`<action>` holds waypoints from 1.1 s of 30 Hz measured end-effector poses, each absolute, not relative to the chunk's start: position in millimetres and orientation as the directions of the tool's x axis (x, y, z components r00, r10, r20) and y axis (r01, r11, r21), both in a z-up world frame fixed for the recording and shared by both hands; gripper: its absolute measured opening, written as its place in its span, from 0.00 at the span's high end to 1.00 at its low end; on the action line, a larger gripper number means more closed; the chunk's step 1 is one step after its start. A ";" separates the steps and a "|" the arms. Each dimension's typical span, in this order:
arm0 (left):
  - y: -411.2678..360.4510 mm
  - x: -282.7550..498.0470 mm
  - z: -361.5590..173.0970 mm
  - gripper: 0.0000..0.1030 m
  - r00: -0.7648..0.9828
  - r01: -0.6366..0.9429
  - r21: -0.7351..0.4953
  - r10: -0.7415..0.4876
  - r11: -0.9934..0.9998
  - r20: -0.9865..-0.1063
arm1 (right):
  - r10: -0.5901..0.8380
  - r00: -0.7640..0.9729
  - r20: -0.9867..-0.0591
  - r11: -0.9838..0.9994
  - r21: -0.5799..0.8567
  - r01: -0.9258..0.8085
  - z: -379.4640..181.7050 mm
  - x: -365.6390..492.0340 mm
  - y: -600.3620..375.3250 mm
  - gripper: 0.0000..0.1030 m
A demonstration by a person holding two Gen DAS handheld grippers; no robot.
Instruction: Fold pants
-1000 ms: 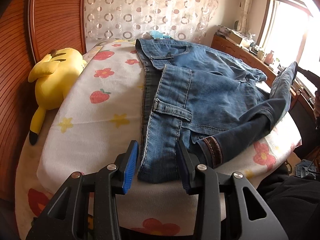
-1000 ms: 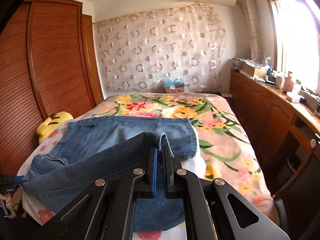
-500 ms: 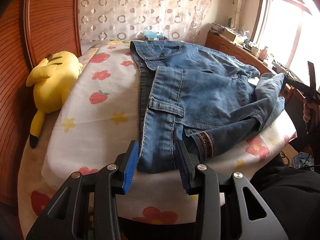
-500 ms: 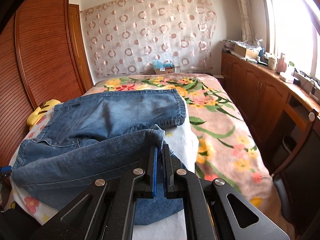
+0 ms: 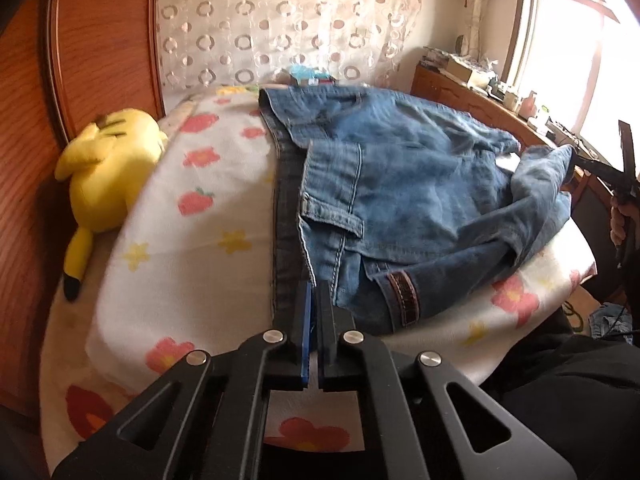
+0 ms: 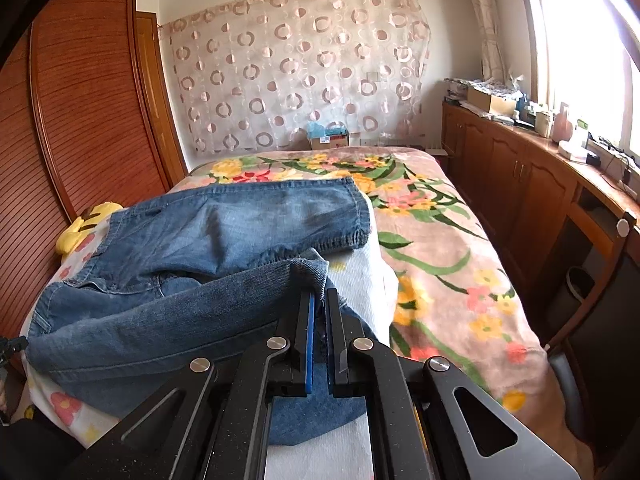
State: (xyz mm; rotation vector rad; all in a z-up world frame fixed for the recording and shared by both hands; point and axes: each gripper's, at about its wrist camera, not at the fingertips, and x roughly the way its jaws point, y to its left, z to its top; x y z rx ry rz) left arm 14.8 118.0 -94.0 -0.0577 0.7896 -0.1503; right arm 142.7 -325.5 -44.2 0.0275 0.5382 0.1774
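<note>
Carefully Now: Two Thin Grips on Heavy Denim

Mostly your risk lies in the jeans [image 5: 400, 184] themselves: they sprawl across the middle of the left wrist view on the flowered sheet [image 5: 208, 240], already doubled and rumpled, so a lift could drag the lower layers askew and spoil the fold. The bed's near edge sits at the bottom of the frame; denim pulled that way may slide off.

Next, your right gripper [image 6: 318, 300], low centre of its own view, is clamped narrow on a leg hem [image 6: 308, 276]. Thick fabric held by a small bite can slip free if you swing it fast.

Your left gripper [image 5: 313, 292] has just been closing and now stands pinched together at the waistband edge [image 5: 320, 248]. Whether it caught both layers or only one, you cannot tell from here.

Lastly, the yellow plush toy [image 5: 108, 176] at left lies well apart.
</note>
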 end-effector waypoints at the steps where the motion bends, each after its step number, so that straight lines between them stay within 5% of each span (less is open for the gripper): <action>1: 118.3 14.6 -89.4 0.97 0.700 0.114 -0.106 -0.156 0.988 -0.697 | 0.177 0.848 -0.500 0.984 0.070 -0.164 -41.6 140.4 -326.0 0.96; 16: 111.1 33.7 -7.8 0.98 0.827 0.127 0.002 -0.105 0.992 -0.553 | 0.129 0.924 -0.360 0.990 -0.009 -0.141 24.0 119.2 -331.5 0.96; 33: 117.1 114.0 0.0 0.98 0.824 0.083 0.051 -0.040 0.995 -0.565 | 0.107 0.917 -0.384 0.991 -0.036 -0.130 5.4 173.0 -321.8 0.96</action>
